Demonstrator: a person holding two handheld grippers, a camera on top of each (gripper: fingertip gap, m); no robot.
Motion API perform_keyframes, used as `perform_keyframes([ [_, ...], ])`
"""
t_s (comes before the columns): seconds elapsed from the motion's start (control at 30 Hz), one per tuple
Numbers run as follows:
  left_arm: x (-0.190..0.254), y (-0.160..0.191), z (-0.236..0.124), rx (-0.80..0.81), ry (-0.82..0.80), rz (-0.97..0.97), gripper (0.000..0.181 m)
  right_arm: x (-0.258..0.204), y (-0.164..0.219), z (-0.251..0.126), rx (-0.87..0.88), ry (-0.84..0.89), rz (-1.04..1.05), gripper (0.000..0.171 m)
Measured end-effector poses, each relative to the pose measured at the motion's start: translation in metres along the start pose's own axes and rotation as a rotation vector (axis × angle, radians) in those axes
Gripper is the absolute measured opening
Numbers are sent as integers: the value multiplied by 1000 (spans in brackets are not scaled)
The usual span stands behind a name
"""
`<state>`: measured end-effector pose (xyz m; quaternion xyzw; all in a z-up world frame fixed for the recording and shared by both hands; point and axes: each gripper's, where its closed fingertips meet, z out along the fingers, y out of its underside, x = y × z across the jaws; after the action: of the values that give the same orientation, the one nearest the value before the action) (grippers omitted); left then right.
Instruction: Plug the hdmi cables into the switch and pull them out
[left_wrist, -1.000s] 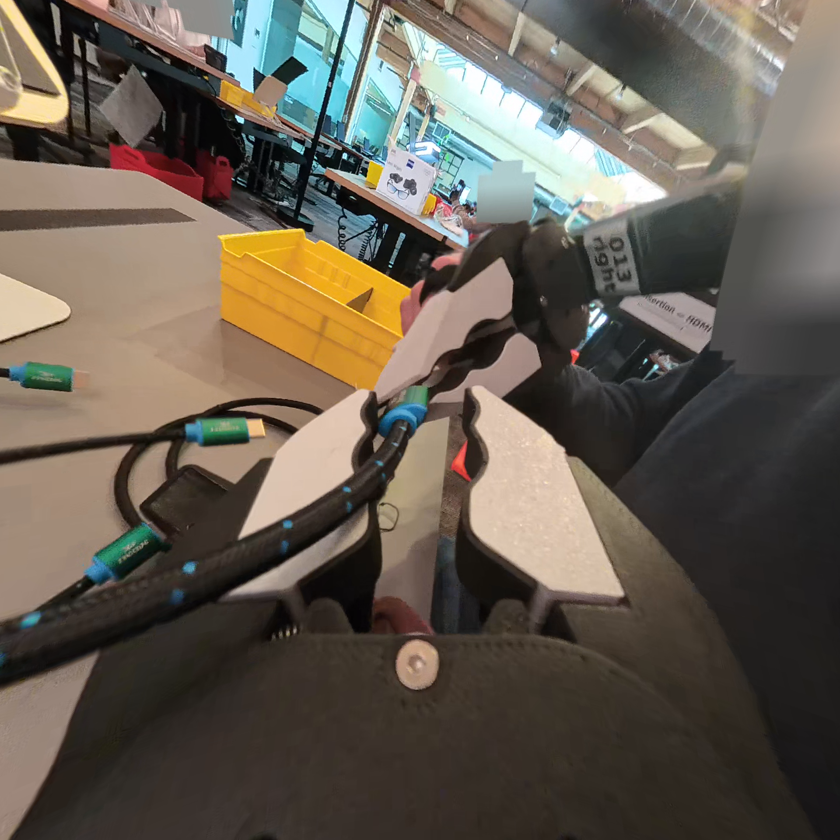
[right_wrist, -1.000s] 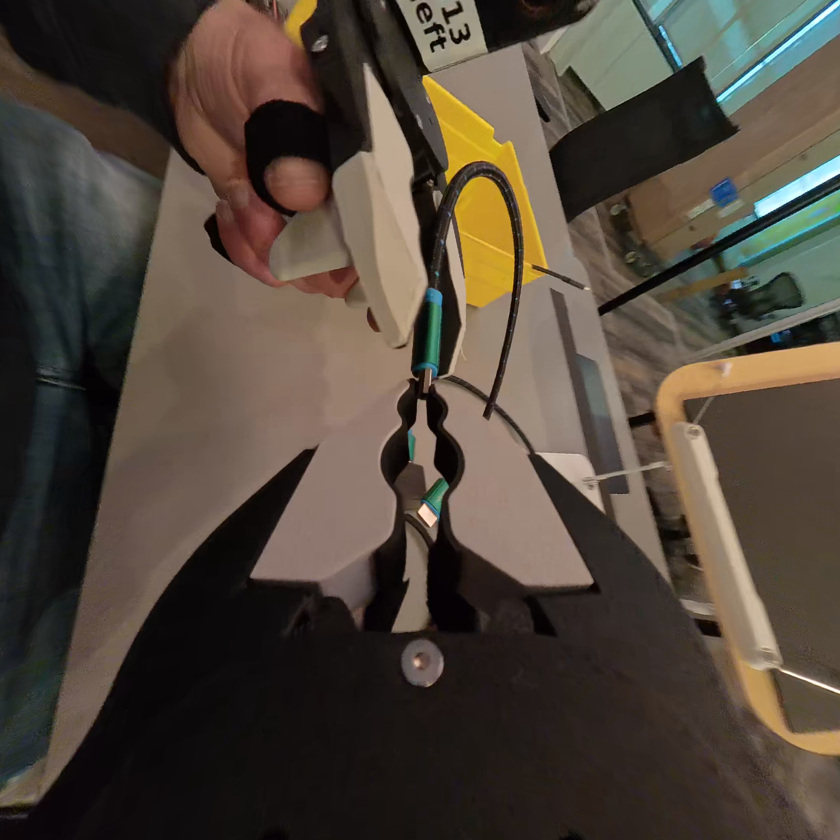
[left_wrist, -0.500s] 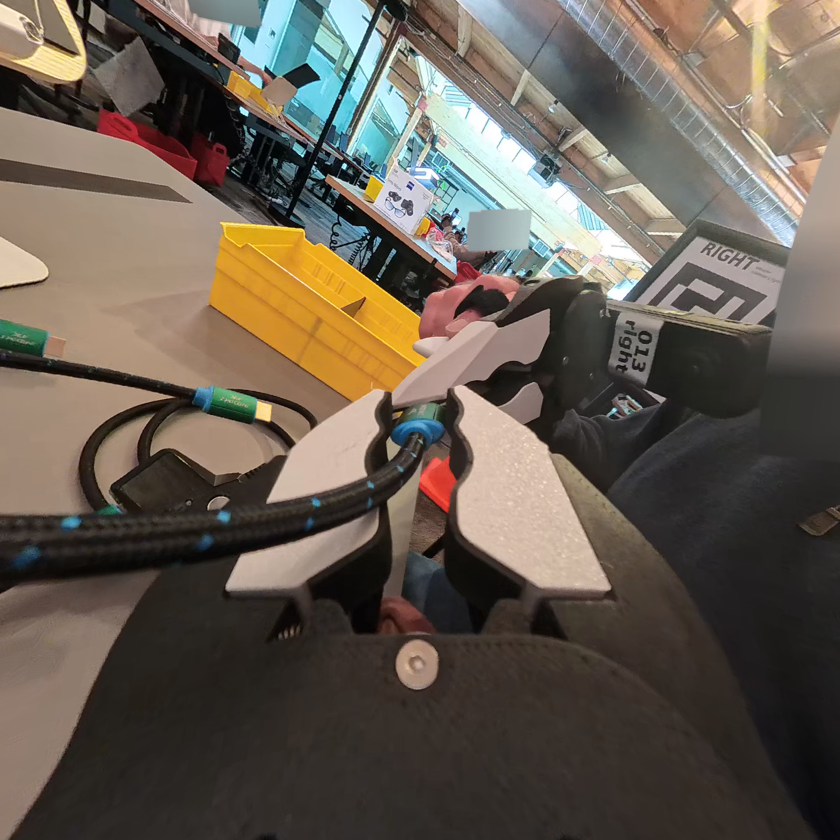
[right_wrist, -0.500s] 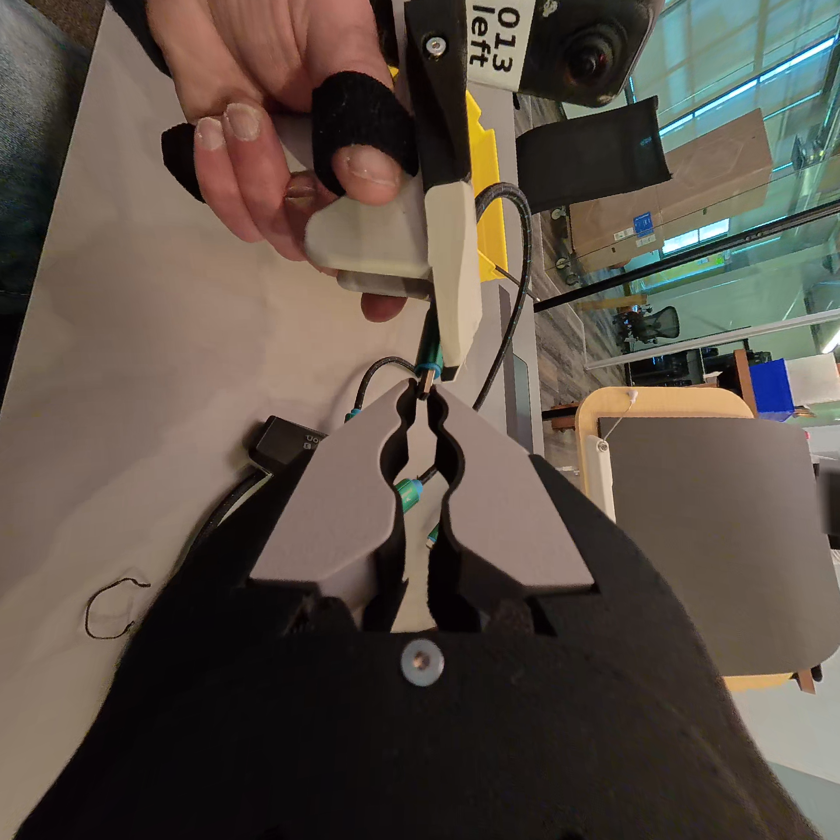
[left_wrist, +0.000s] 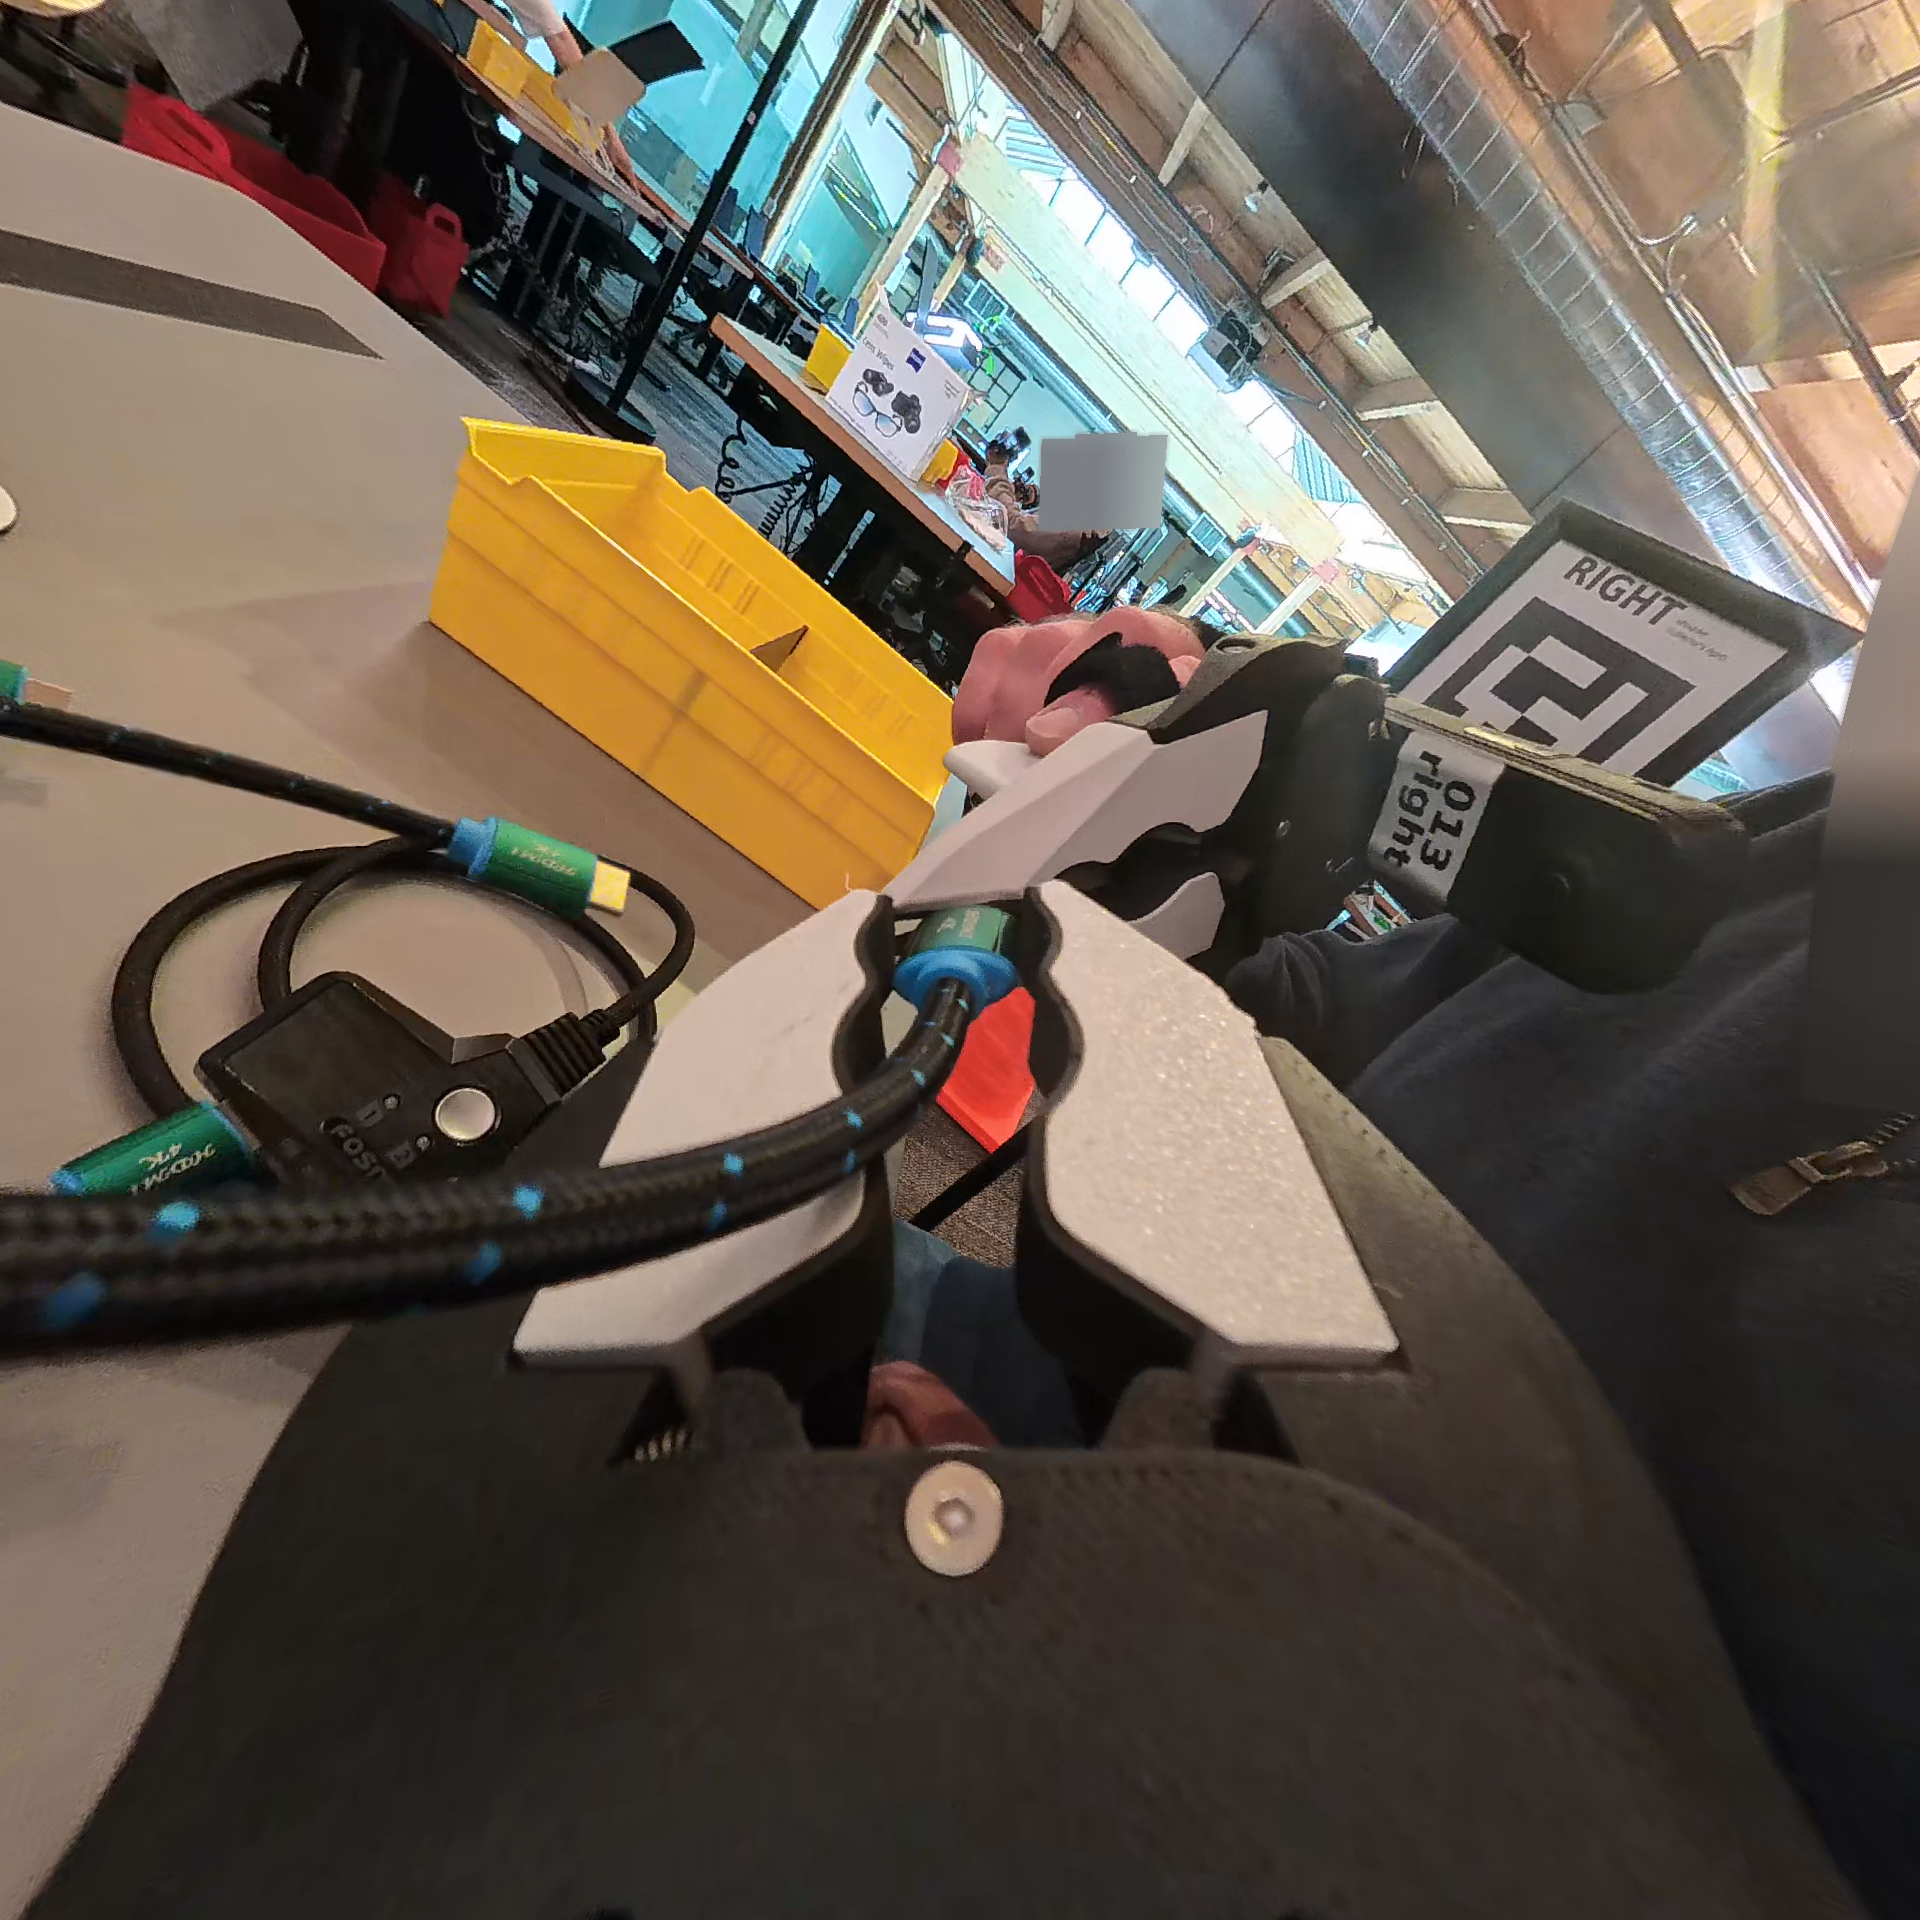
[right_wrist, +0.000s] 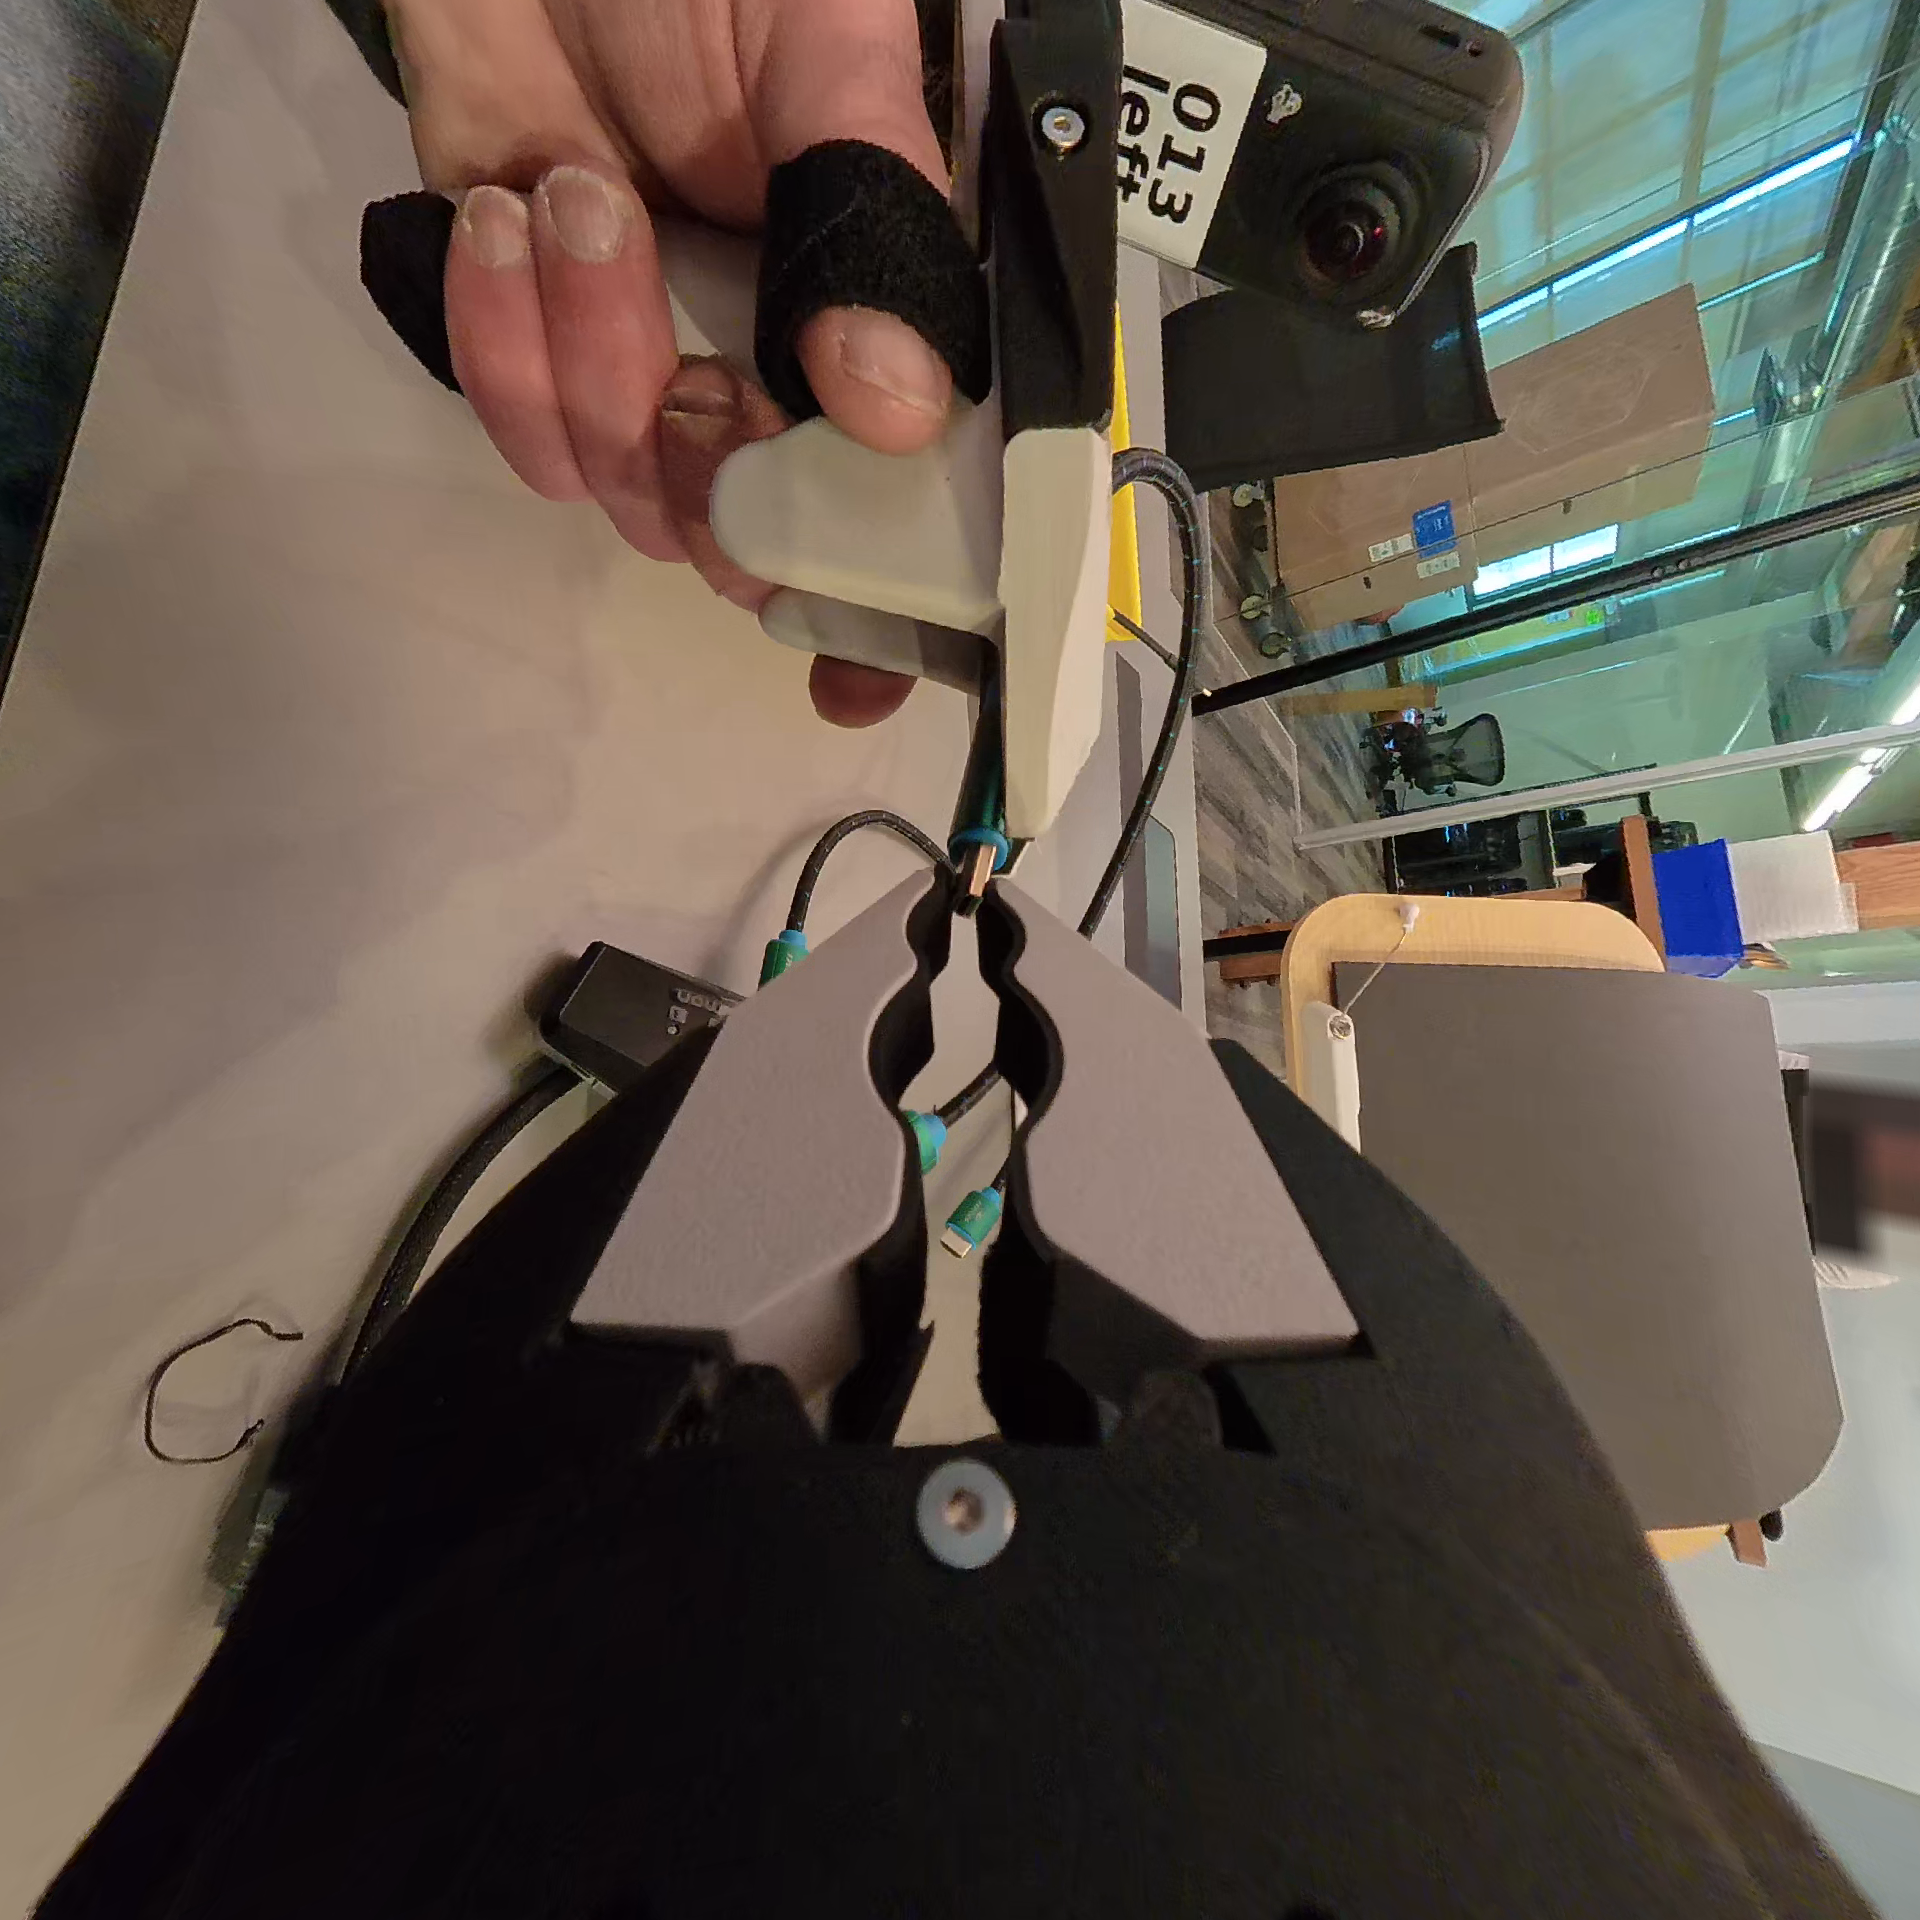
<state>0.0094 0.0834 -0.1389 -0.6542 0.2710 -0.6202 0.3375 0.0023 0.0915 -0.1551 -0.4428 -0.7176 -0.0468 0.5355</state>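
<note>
Pinched between the jaws of the left gripper (left_wrist: 961, 920) is the green plug (left_wrist: 966, 928) of a braided HDMI cable (left_wrist: 436, 1226), whose black-and-blue cord is draped leftward over the left finger. The plug's metal tip (right_wrist: 975, 871) is met by the fingertips of the right gripper (right_wrist: 964, 902), whose jaws are drawn narrow around it; whether the tip is actually squeezed cannot be told. On the grey table (left_wrist: 208, 499), just beside the left gripper, the black HDMI switch (left_wrist: 353, 1091) is lain flat, with one green plug (left_wrist: 156, 1153) seated at its near end. A loose plug (left_wrist: 545, 862) is rested on the coiled black lead (left_wrist: 135, 987) beyond it. A yellow bin (left_wrist: 665, 665) is set farther back.
</note>
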Motion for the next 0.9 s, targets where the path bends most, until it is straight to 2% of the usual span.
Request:
perform_keyframes([
  [0.3,2,1,0,-13,6,6,21,1,0,0,7,2,8,3],
  [0.63,-2,2,0,-29,-65,126,21,0,2,2,13,-2,38,2],
  [0.9,-1,0,-1,-14,-25,35,21,2,1,2,-27,38,-41,2],
])
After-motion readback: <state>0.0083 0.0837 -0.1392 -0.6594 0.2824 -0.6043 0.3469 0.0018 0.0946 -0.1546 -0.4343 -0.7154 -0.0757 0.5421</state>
